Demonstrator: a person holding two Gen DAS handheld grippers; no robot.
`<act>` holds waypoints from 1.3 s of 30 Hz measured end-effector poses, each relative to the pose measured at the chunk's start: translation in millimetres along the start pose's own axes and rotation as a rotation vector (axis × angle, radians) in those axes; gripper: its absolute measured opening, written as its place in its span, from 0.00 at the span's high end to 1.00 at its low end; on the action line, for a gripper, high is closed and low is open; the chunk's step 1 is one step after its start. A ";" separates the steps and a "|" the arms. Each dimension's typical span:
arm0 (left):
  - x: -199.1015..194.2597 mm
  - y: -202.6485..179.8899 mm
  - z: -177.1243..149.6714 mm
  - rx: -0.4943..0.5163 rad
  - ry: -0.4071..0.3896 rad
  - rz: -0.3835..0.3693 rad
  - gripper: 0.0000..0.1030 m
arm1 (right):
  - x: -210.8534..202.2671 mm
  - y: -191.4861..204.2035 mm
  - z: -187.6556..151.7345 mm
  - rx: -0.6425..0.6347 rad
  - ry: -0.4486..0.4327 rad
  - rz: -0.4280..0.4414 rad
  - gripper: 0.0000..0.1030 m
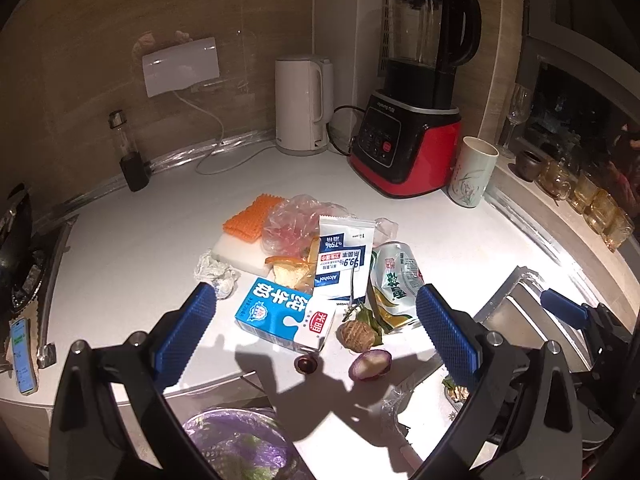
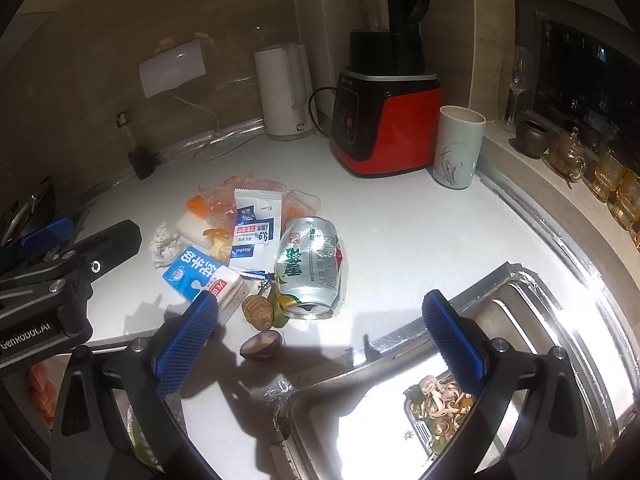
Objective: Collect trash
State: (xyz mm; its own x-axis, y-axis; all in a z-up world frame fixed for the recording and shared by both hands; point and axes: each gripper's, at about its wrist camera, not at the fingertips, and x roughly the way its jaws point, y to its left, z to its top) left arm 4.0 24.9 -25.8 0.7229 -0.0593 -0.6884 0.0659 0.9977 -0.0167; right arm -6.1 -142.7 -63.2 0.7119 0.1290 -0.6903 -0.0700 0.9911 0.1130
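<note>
1. Nearest to us in the left wrist view, below and between the spread blue fingers, sits a bin lined with a purple bag [image 1: 236,440]; green scraps show inside it.
2. Our left gripper [image 1: 316,312] has its jaws wide apart and grips nothing. Its left finger [image 1: 186,336] hangs just beside a crumpled white tissue [image 1: 216,272].
3. Between those jaws lies the blue milk carton [image 1: 284,316], flat on the white counter [image 1: 440,216]. Closer to us than the carton are a small dark cap [image 1: 306,363] and a halved purple fruit [image 1: 370,364], well apart from each other.
4. Just beyond the fruit sits a brown husk [image 1: 356,336] with a green leaf scrap touching it.
5. Further ahead, past the carton, lie an alcohol wipe packet [image 1: 344,260], orange peel [image 1: 296,268], a clear plastic bag [image 1: 296,224] and an orange sponge [image 1: 250,220] on a white block.
6. Our right gripper [image 2: 320,312] is likewise spread wide and empty. A crushed silver can [image 2: 312,268] lies on its side just ahead, between the jaws.
7. Under the right finger [image 2: 452,336] is the steel sink [image 2: 520,292], with food scraps [image 2: 440,404] in it.
8. Far ahead stand a red blender [image 2: 384,120], a white kettle [image 2: 284,92] and a pale cup [image 2: 458,148].
</note>
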 end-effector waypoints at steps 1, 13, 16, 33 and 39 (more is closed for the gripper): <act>4.5 2.1 -0.6 -0.006 0.016 -0.010 0.07 | 1.8 -1.0 -0.2 0.001 0.000 0.000 0.02; 78.4 60.5 -19.8 -0.079 0.116 0.003 0.07 | 53.5 -21.8 -5.6 0.026 0.055 0.045 0.02; 99.8 68.6 -23.0 -0.110 0.154 -0.057 0.07 | 67.5 -23.2 -5.8 0.017 0.073 0.051 0.02; 162.9 72.6 -10.1 -0.546 0.504 0.128 0.07 | 99.1 -30.3 -9.2 0.032 0.117 0.106 0.02; 174.8 78.4 -17.3 -0.847 0.587 0.132 0.07 | 99.1 -36.0 -11.2 0.051 0.111 0.129 0.02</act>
State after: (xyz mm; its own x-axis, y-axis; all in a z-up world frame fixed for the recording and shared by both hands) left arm 123.6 93.3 -160.1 0.2254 -0.1489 -0.9628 -0.6587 0.7049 -0.2632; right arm 59.1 -165.2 -143.6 0.6174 0.2604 -0.7423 -0.1184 0.9636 0.2395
